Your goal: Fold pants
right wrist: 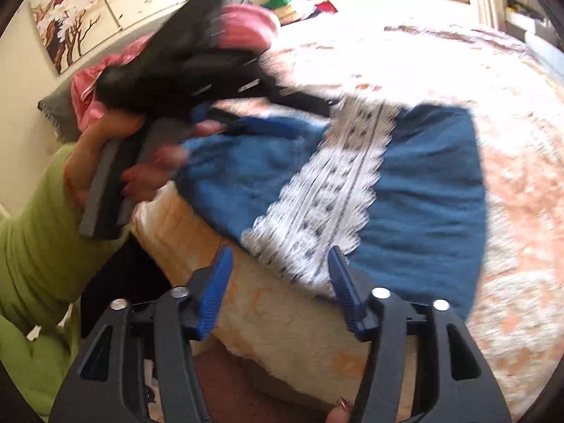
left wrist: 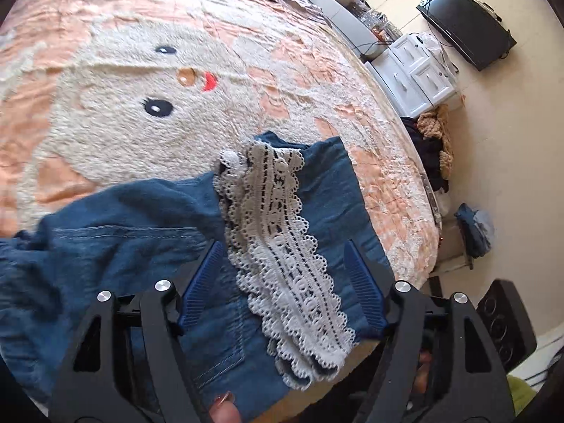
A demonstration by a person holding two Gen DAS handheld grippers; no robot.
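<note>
Left wrist view.
- Pants [left wrist: 158, 246], one pair, blue denim, lying on the bedspread [left wrist: 105, 141] near its edge, below the embroidered animal face. One leg runs off to the left; the rest is a folded block under the gripper.
- Lace strip [left wrist: 282, 253], one, white, lying down the middle of the pants.
- Left gripper [left wrist: 282, 278], one; jaws apart, hovering over the lace with denim on either side, nothing clamped.
- Off the bedspread's far edge: one black television, one white cabinet.

Right wrist view (blurred).
- Pants [right wrist: 423, 183], same pair, lying at the bedspread [right wrist: 493, 299] corner, lace strip [right wrist: 328, 190] running diagonally across them.
- Right gripper [right wrist: 282, 282], one; jaws apart, empty, at the pants' near edge.
- The left gripper [right wrist: 183, 67] shows above the pants' far left end, held in a hand [right wrist: 116, 162]; its jaws cannot be made out here.

Handling judgement: the next fold likely wants each gripper to pinch denim through all layers at an edge, clear of the lace, which would snag or stretch. Lift both ends together and lay them over evenly, keeping the block away from the bedspread's edge.
</note>
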